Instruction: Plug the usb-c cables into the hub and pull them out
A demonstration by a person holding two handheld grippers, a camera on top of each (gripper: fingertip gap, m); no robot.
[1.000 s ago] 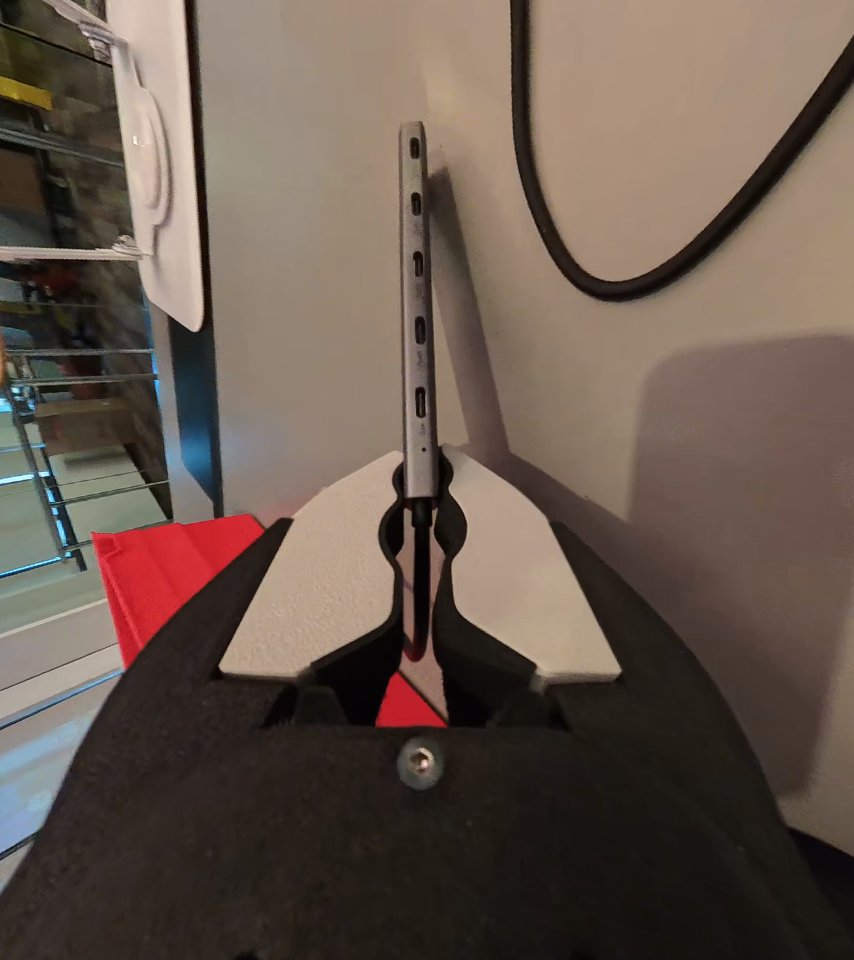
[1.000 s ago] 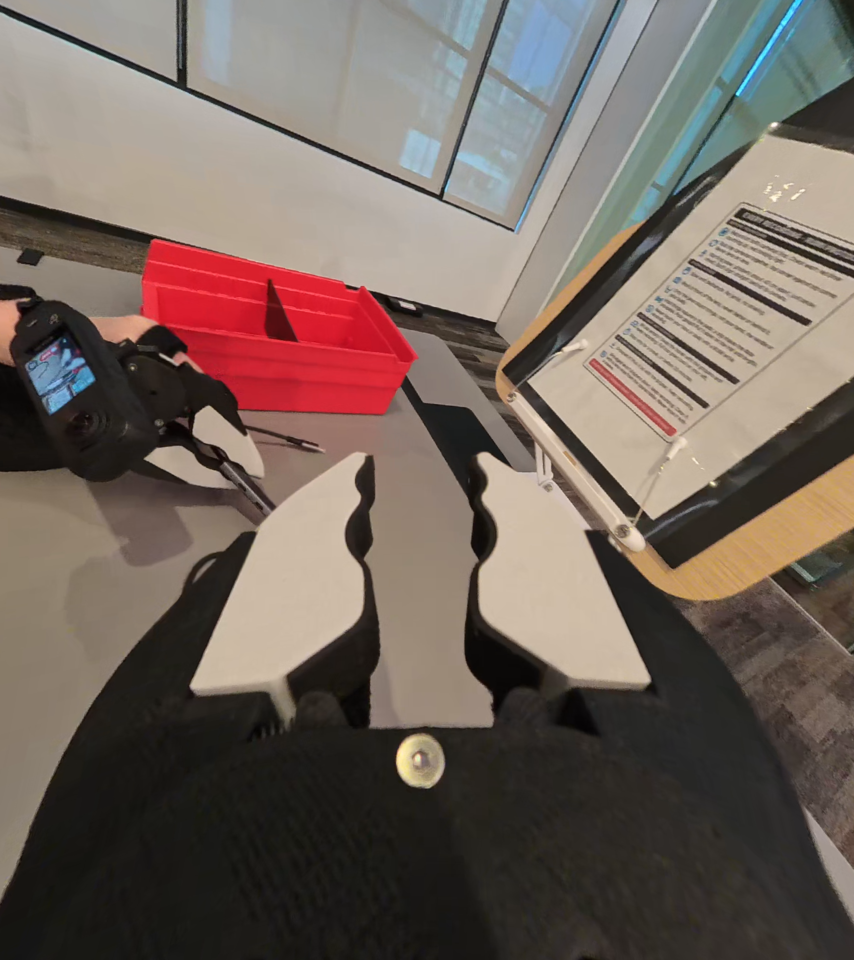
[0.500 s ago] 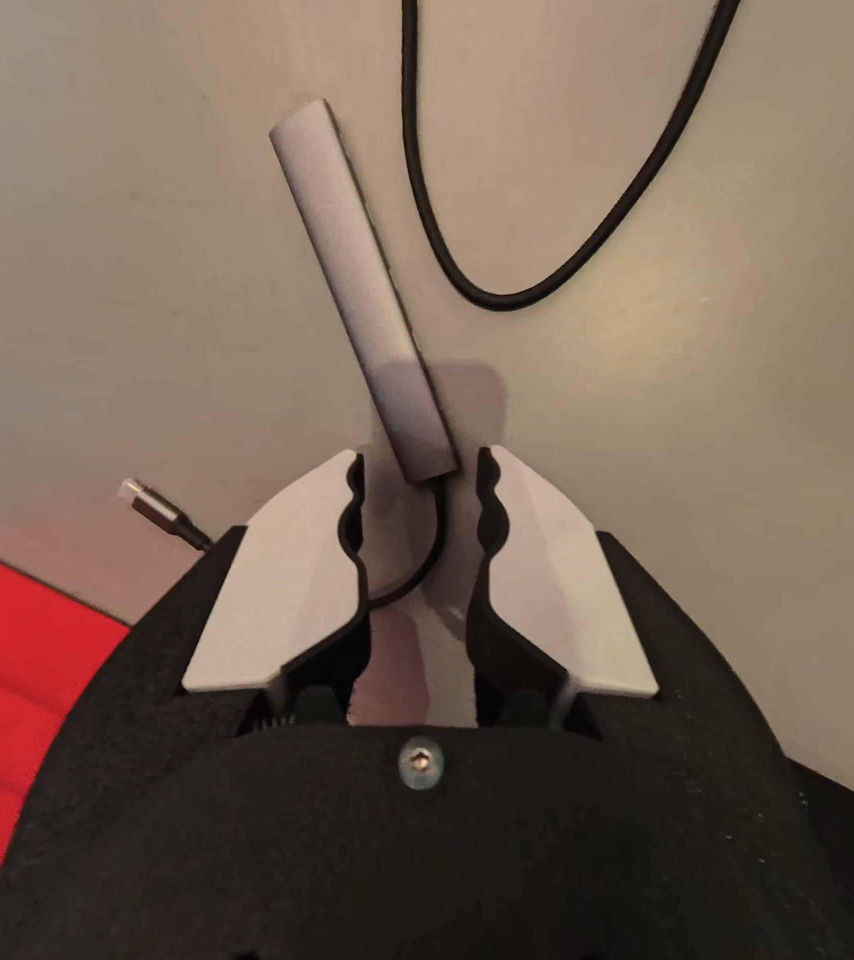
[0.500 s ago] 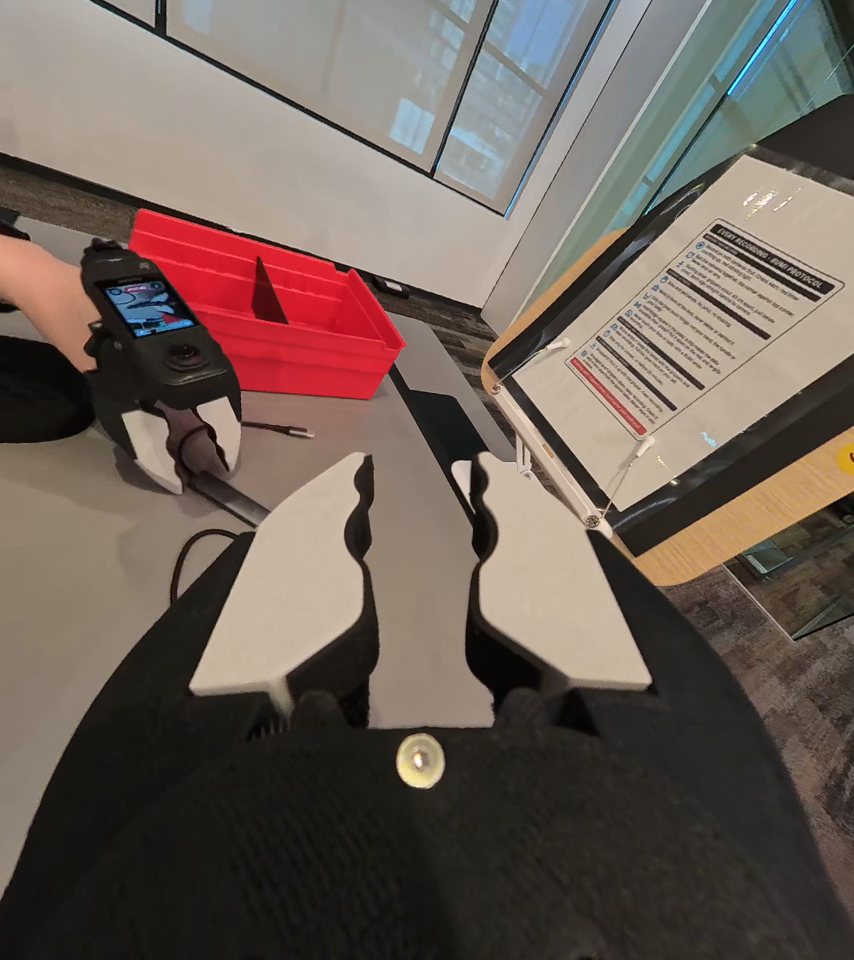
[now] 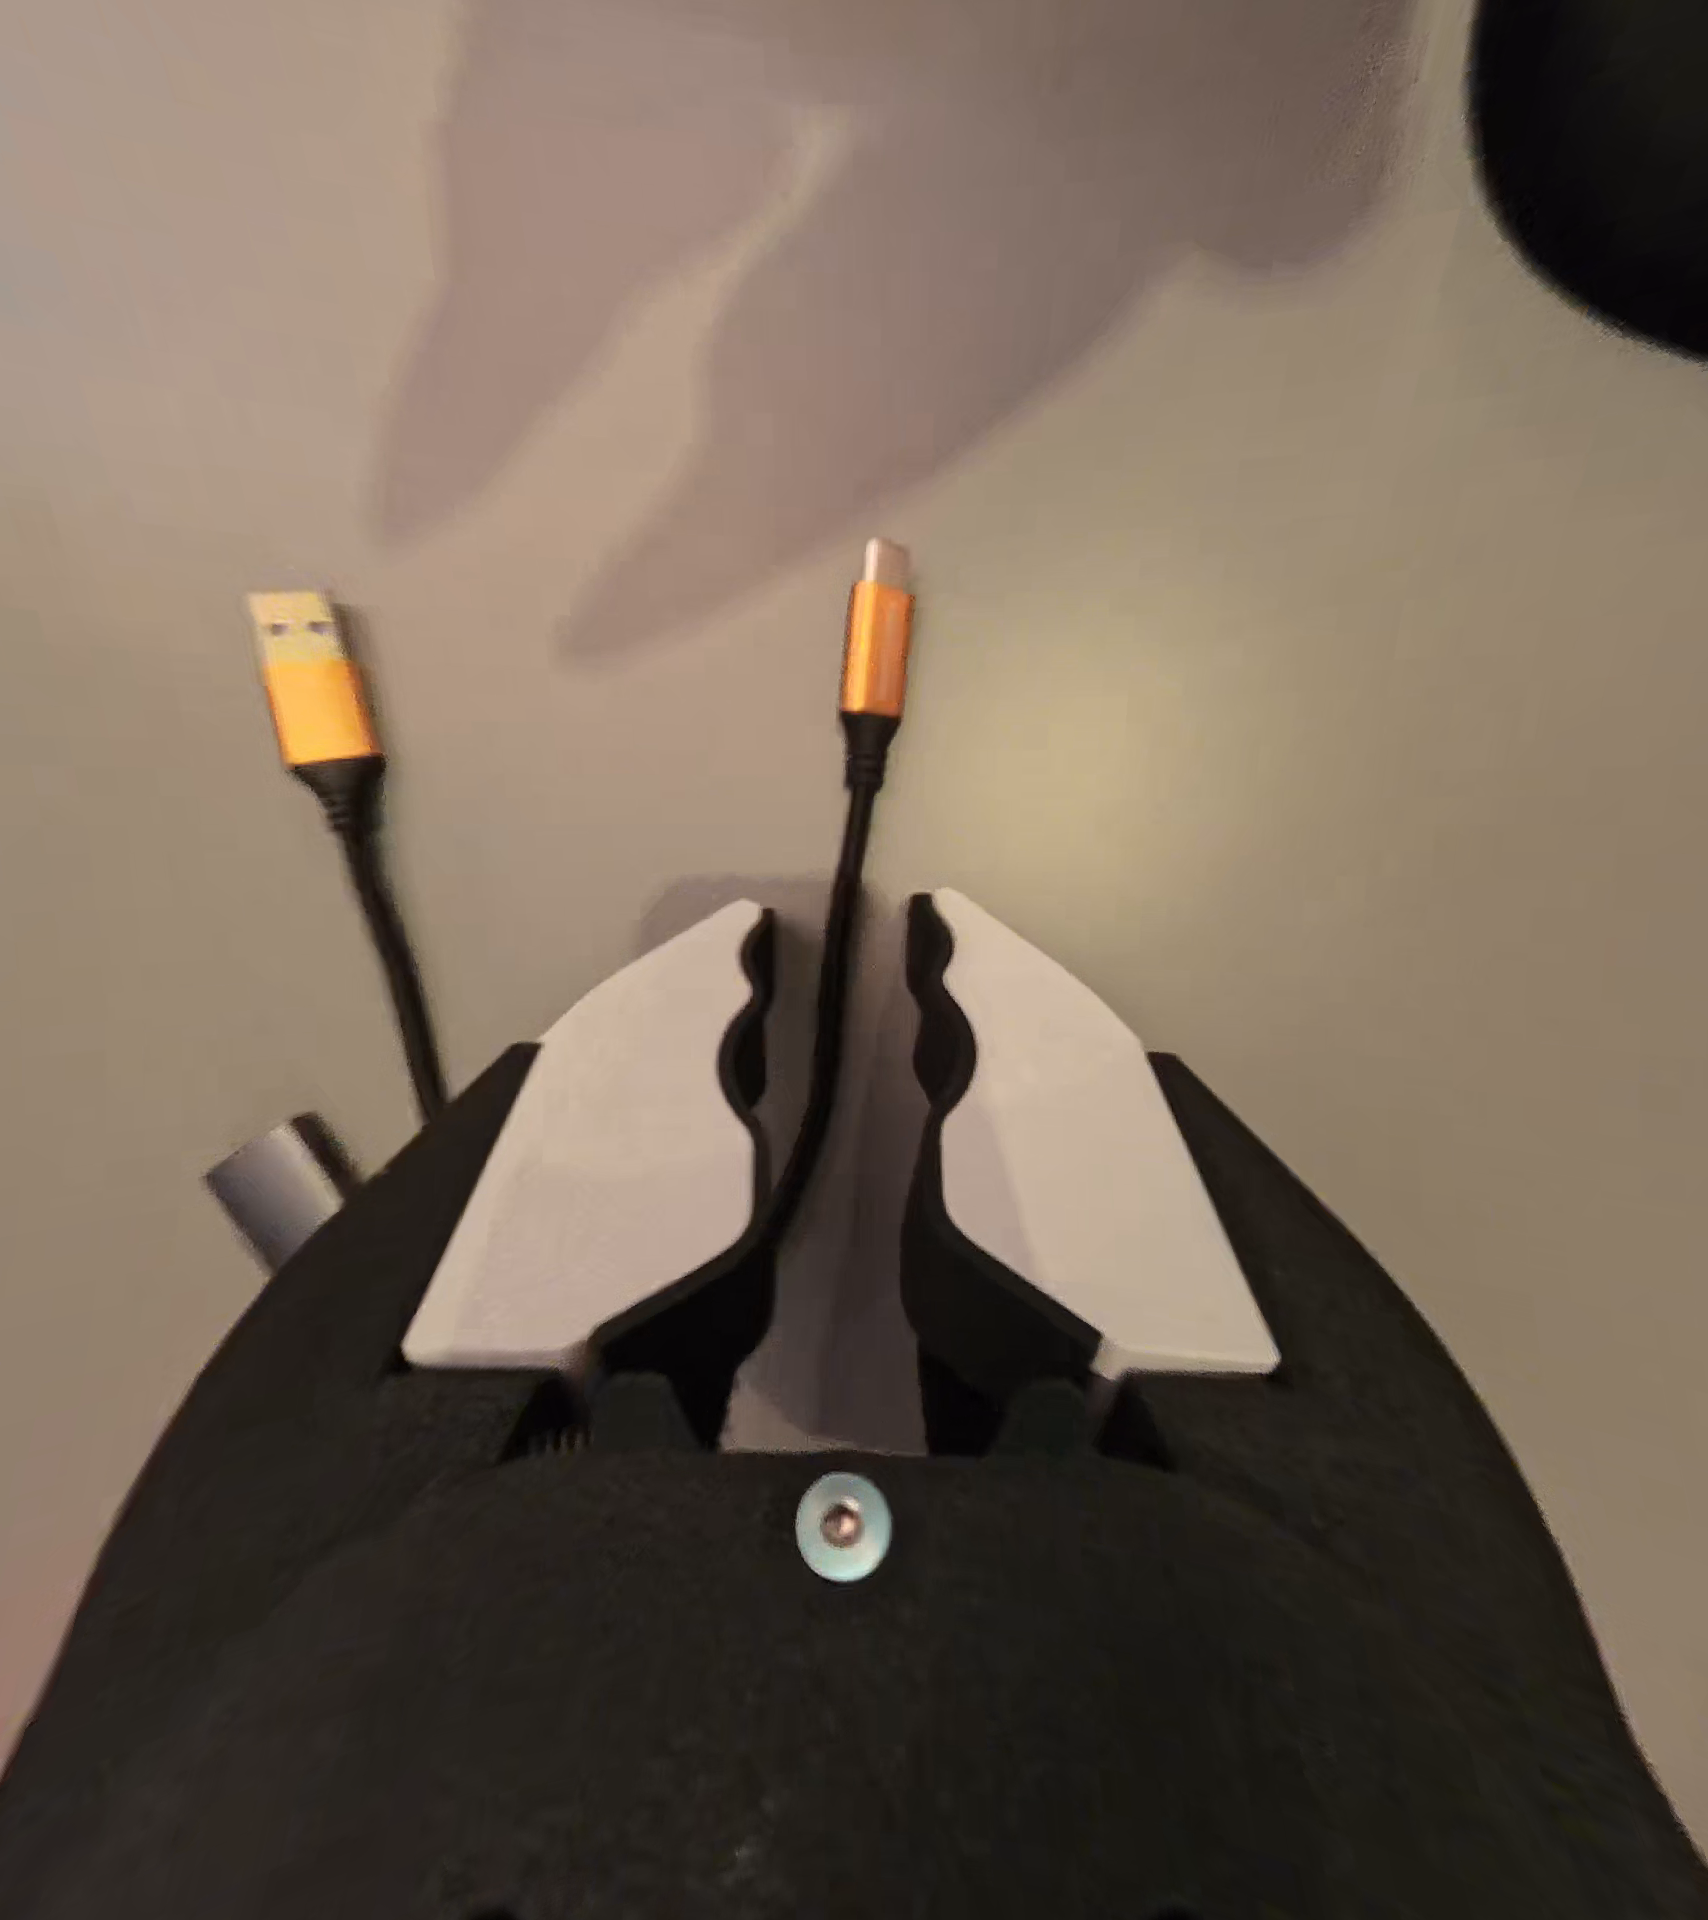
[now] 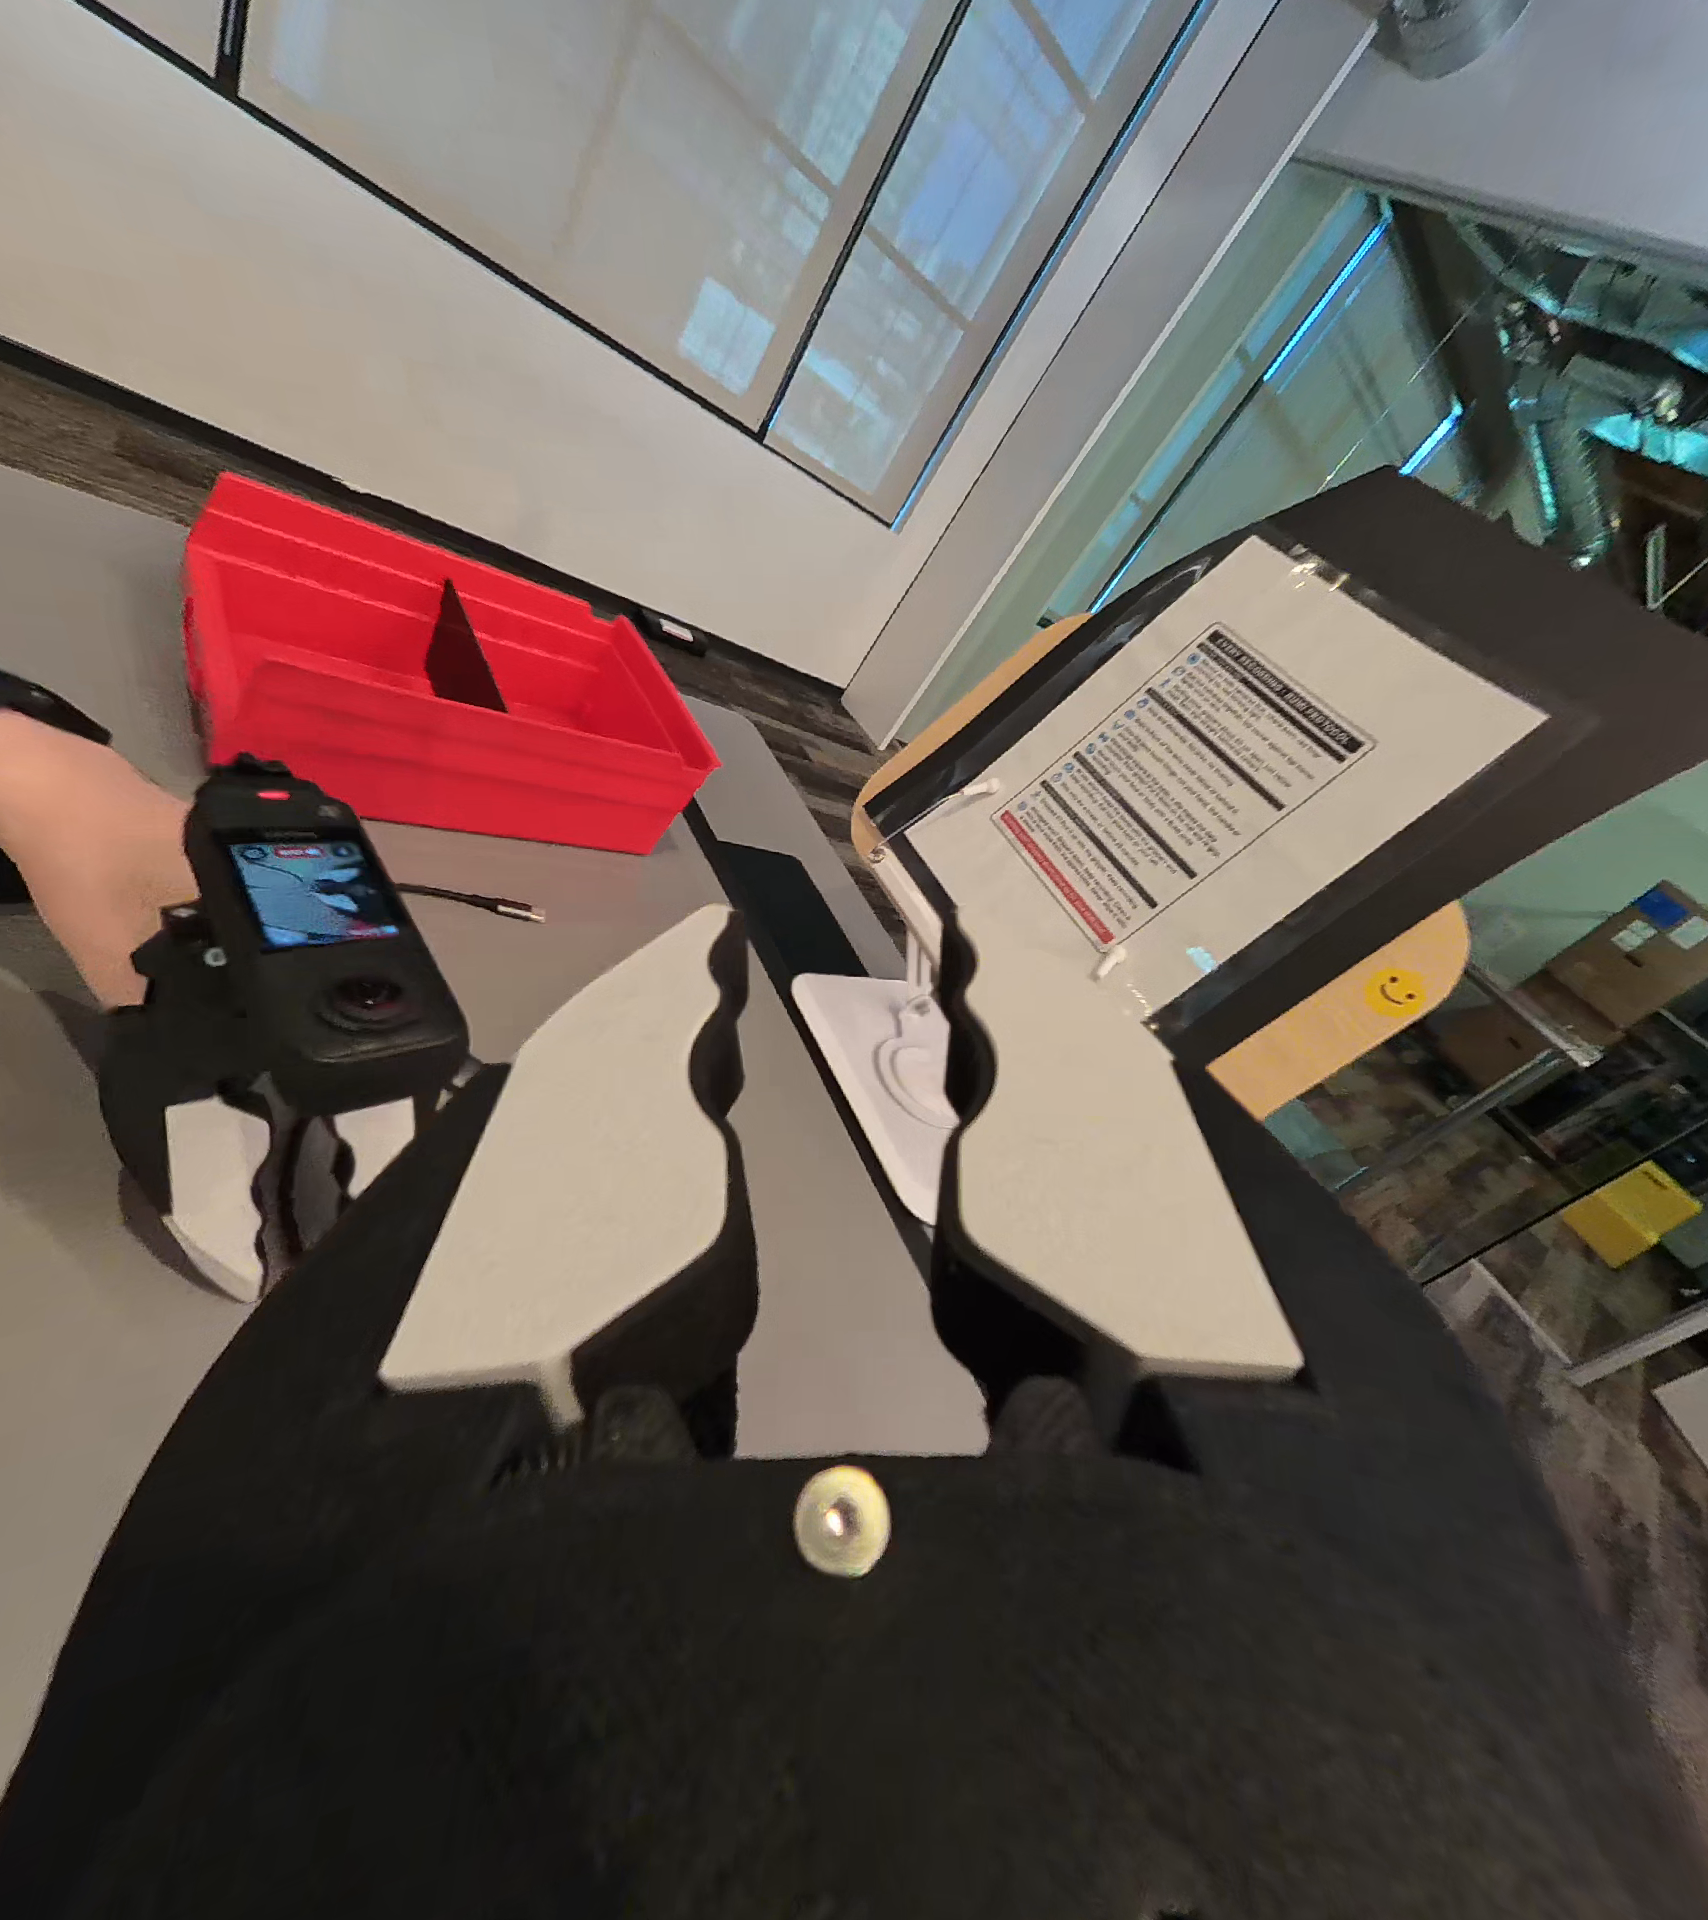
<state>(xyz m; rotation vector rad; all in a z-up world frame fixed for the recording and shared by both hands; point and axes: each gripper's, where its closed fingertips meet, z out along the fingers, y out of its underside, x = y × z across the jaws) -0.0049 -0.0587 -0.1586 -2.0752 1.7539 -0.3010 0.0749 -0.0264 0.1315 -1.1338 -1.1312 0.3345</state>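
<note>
Left gripper (image 5: 839, 914) spread, straddling black cable of orange usb-c plug (image 5: 876, 649) on grey table (image 5: 1349, 727), not pinching. Right gripper (image 6: 839, 925) spread, empty.

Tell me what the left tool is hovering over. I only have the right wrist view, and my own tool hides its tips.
Observer: In the left wrist view the left tool is open, and a black cable runs up between its fingers, not pinched.
Operator: What is on the end of it?
Observer: A narrow orange plug, lying on the grey table just beyond the fingertips.
Operator: Anything else nearby?
Observer: A wider orange plug lies further to the picture's left, and a grey metal plug peeks out beside the tool's body.
</note>
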